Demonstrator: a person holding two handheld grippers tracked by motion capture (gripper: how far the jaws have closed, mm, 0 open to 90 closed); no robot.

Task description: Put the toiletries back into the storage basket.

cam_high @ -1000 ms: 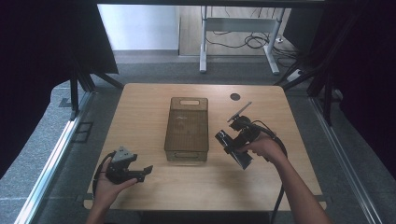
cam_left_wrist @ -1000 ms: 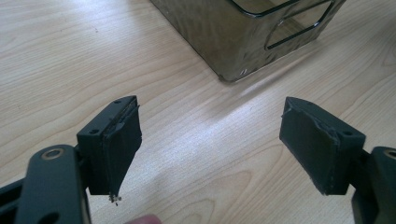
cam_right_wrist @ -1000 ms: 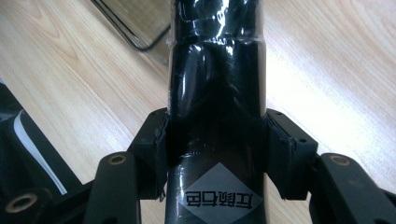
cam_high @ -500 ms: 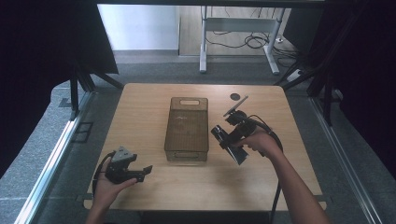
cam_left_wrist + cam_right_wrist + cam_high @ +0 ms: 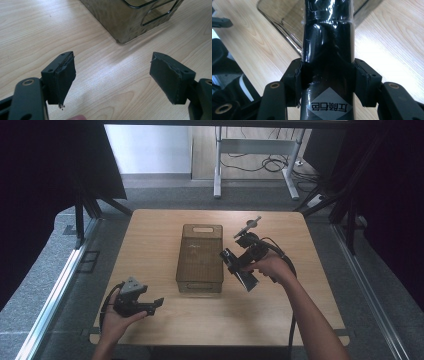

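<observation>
Room: dark curtains hang at both sides; grey floor (image 5: pixel 150 195) around the table; one white metal frame (image 5: pixel 255 150) stands beyond the far edge, with loose cables on the floor by it.
Table (image 5: pixel 150 240): one, pale wood grain, bare apart from the items below.
Basket (image 5: pixel 200 260): one, long, smoky see-through plastic, at the table's middle, a handle slot at its far end. In the left gripper view one corner and a handle slot show at the top, the rest cut off. Contents cannot be made out.
Grippers: two, one in each hand.
Left gripper (image 5: pixel 150 304): at the near left corner of the table, well apart from the basket, grey plate on top. In the left gripper view (image 5: pixel 112 80) its jaws stand spread wide over bare wood, nothing between them.
Right gripper (image 5: pixel 239 270): just right of the basket, above the table. In the right gripper view (image 5: pixel 327 82) its jaws are pressed against both sides of the black packet.
Black packet (image 5: pixel 328 50): one, glossy, wrapped in clear film, a grey diamond label with printed characters near the jaws. Its far end runs off the top of the right gripper view, over the basket's edge. In the high view it is a dark shape with a pale tip (image 5: pixel 245 279).
Hands: two; left hand (image 5: pixel 115 320), right hand (image 5: pixel 267 267); forearms cut off at the bottom edge.
Small item: one dark round spot (image 5: pixel 253 222) on the far right of the table, too small to identify.
</observation>
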